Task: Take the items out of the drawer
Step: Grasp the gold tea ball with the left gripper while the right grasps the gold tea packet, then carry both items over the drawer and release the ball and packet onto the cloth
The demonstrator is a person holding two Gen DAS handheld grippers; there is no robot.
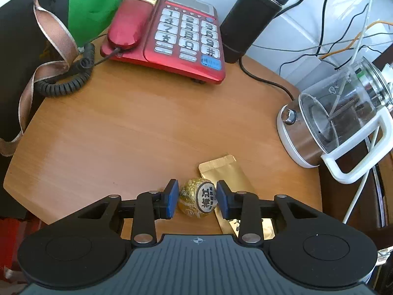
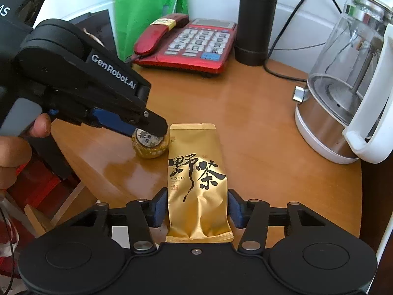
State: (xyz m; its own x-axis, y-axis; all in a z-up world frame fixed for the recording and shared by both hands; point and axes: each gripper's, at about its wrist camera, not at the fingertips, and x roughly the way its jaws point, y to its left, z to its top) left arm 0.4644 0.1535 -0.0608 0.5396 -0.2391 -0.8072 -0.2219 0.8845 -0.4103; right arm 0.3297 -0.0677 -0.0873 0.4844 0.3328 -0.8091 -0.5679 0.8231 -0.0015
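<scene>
My right gripper (image 2: 197,211) points down at the gold tea pouch (image 2: 196,184), its pads flanking the pouch's sides; whether they press it I cannot tell. Just left, my left gripper (image 1: 196,198) straddles the foil-wrapped tea ball (image 1: 197,198), pads a sliver clear of it, so it stands open. Ball and pouch touch near the wooden table's (image 1: 122,132) front edge. Open wood runs beyond them to the red telephone (image 1: 169,32), black flask (image 1: 255,14) and glass kettle (image 2: 348,86). Only the right view shows my hand (image 2: 22,135) on the left grip
</scene>
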